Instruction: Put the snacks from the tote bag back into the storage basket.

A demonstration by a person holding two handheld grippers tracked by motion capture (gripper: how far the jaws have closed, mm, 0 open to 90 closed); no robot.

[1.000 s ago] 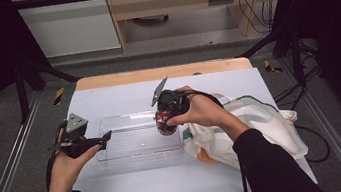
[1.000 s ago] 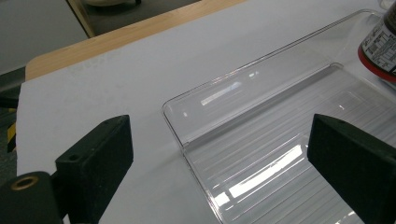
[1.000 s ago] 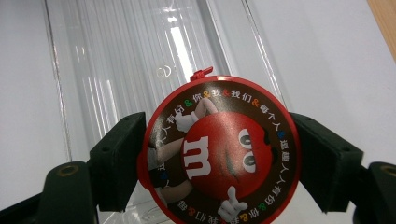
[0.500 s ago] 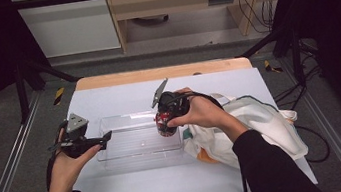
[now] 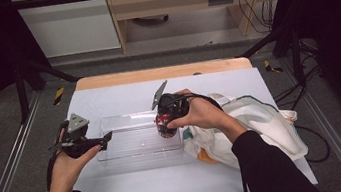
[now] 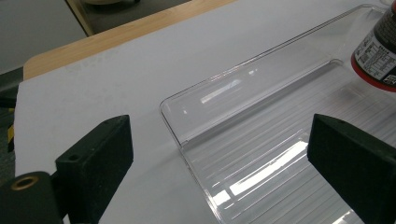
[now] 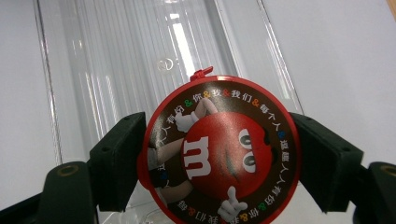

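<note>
One white table (image 5: 136,186), floor (image 5: 11,164) seemingly grey.

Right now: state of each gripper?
Left gripper: open, nothing between the jaws, at the end of the clear tray.
Right gripper: closed on the red-lidded candy can, over the tray.
</note>
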